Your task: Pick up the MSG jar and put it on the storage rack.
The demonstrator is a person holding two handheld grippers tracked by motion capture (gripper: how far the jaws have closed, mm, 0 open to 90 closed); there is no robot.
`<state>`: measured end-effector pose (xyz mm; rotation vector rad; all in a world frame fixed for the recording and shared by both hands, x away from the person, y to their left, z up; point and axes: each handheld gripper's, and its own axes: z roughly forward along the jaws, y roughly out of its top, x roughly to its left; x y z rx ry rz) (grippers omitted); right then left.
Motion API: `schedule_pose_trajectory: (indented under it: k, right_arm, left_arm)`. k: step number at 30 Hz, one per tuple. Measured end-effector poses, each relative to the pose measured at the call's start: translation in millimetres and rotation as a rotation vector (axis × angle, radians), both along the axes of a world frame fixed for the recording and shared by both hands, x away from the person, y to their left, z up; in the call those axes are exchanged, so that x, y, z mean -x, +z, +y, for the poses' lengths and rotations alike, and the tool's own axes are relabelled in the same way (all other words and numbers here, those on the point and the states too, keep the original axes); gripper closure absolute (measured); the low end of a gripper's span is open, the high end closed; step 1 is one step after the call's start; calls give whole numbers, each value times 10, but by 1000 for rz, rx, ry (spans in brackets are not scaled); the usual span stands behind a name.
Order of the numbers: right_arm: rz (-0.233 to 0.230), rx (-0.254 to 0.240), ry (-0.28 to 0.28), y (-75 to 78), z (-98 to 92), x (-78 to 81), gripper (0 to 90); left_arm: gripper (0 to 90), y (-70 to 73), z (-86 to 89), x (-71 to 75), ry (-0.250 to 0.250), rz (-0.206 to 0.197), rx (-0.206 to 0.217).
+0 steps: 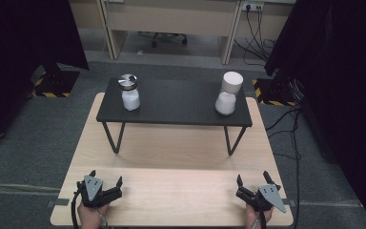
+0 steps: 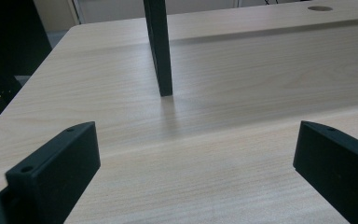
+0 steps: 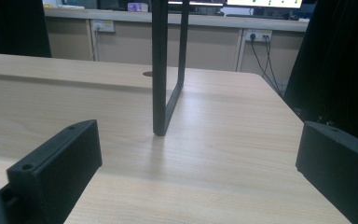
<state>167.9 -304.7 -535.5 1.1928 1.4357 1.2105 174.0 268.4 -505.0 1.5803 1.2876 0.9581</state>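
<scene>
- High view: left gripper and right gripper rest wide open, empty, at the table's near edge.
- We should reach straight forward to the two jars, the steel-lidded jar and the white-lidded jar, on the black shelf, closing gently.

Two hand-held grippers, matt black, matching build.

Left gripper and right gripper each carry a grey three-cornered plate on top, with small dark holes in its face. Jaws are flat, blocky black slabs with squared tips; one small round hole is visible near each tip. A black cable trails from the left unit. No sleeves observed.
</scene>
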Motion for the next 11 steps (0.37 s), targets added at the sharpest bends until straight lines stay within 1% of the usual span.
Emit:
schedule_pose_trajectory:
  k: [11]
  right_arm:
    - [12,4,-4,17,14,-7,2]
  left_arm:
    - [0,0,12,5,4,0,11]
